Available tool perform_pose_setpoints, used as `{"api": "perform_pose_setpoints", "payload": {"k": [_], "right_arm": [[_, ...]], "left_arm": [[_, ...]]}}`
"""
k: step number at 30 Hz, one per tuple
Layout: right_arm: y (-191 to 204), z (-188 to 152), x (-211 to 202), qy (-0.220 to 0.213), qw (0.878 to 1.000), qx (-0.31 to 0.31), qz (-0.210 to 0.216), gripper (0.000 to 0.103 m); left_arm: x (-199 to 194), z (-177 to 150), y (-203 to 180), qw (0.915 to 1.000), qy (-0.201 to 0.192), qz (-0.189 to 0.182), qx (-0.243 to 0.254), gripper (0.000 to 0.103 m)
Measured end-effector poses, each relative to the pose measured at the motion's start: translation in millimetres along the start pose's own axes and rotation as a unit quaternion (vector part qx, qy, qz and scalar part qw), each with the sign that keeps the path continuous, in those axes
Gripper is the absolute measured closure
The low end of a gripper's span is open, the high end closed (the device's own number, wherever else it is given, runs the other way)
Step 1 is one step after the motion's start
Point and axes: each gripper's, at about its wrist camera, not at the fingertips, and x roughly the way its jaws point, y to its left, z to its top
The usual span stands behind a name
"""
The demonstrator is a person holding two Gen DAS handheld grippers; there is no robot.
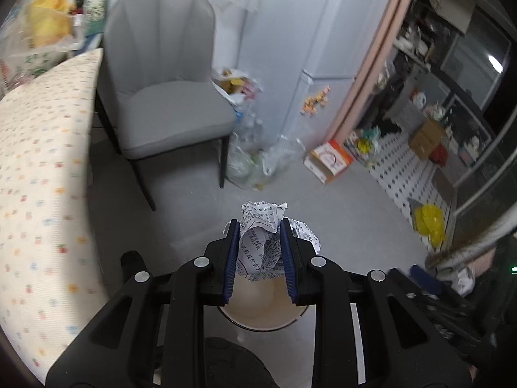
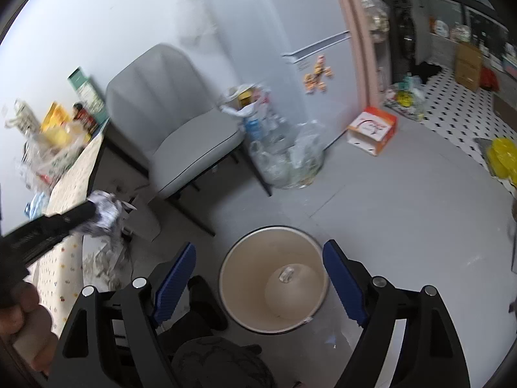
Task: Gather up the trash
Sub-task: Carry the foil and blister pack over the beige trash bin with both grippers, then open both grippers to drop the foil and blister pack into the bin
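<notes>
Pinching crumpled paper (image 1: pixel 263 242), the left claw (image 1: pixel 260 231) hides the bin (image 1: pixel 258 310); right claw (image 2: pixel 258 252) spread.

the trash bin (image 1: pixel 258 310) is mostly hidden behind the left tool (image 1: pixel 260 252) and its crumpled paper (image 1: pixel 265 239).

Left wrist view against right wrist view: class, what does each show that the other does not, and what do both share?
Only the left wrist view shows the left claw shut on the crumpled paper from close up, the blue pads pressing its sides. Only the right wrist view shows the open right claw and the whole inside of the bin. Both show the paper, the bin, the grey chair and the orange box.
</notes>
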Motion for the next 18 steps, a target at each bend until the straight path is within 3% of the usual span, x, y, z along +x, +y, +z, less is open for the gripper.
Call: {"api": "perform_pose_setpoints", "payload": {"k": [7,9,10,11,13,18], "right_arm": [[-34,2,-24,-0.018,0.999,0.024,-0.022,0.022],[-40,2,-27,-0.019,0.999,0.031,-0.024,0.022],[-43,2,-27,-0.020,0.999,0.033,-0.024,0.022],[-44,2,-29,-0.021,0.999,0.034,-0.024,0.022],[-43,2,-30,-0.022,0.999,0.034,-0.022,0.022],[-31,4,-32,-0.023,0.999,0.025,-0.008,0.022]], "left_arm": [[33,-2,-35,0.9988,0.040,-0.023,0.018,0.074],[41,-3,-39,0.9980,0.055,-0.023,0.020,0.061],[43,-3,-40,0.9977,0.059,-0.026,0.019,0.039],[42,-3,-39,0.9978,0.055,-0.034,0.016,0.026],[35,-3,-37,0.9985,0.038,-0.039,0.010,0.014],[13,-1,-23,0.9994,0.015,-0.028,-0.014,0.008]]}}
